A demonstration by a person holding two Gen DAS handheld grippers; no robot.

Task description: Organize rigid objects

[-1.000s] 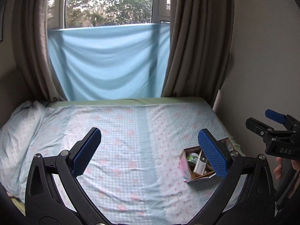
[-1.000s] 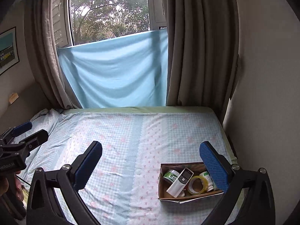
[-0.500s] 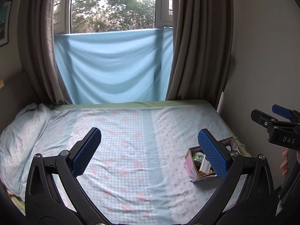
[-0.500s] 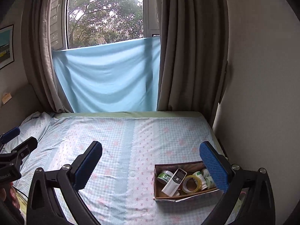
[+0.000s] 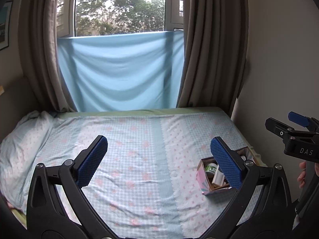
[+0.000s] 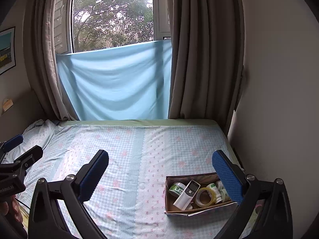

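A: Left wrist view first. The left gripper (image 5: 158, 160) is held wide apart over the bed (image 5: 139, 159), nothing caught between its blue pads (image 5: 91, 159). A cardboard box (image 5: 205, 187) is seen on the sheet at the near right, partly covered by the right-hand pad.

B: And inside it?

A: A green-labelled jar (image 5: 211, 167) and a white object beside it can be made out; the rest is hidden. At the far right edge the right gripper (image 5: 287, 125) is seen from the side, and fingertips of a hand (image 5: 302, 174) are visible below it. A pillow (image 5: 22, 139) is lying at the left, and a light blue cloth (image 5: 121, 71) is hung across the window between brown curtains (image 5: 211, 49).

B: Over to the right wrist view.

A: The right gripper (image 6: 159, 174) is also spread wide, with nothing held. The cardboard box (image 6: 169, 199) is set on the bed (image 6: 129, 149) at the near right, below the right-hand pad. Inside, from left to right, a green-labelled jar (image 6: 176, 188), a white remote control (image 6: 187, 194) lying tilted, and a roll of clear tape (image 6: 205, 197) are seen, with small white bottles (image 6: 216, 189) packed at the right end.

B: The other gripper?

A: The left gripper (image 6: 18, 149) is seen at the left edge, apart from the box, with a hand (image 6: 10, 209) beneath it.
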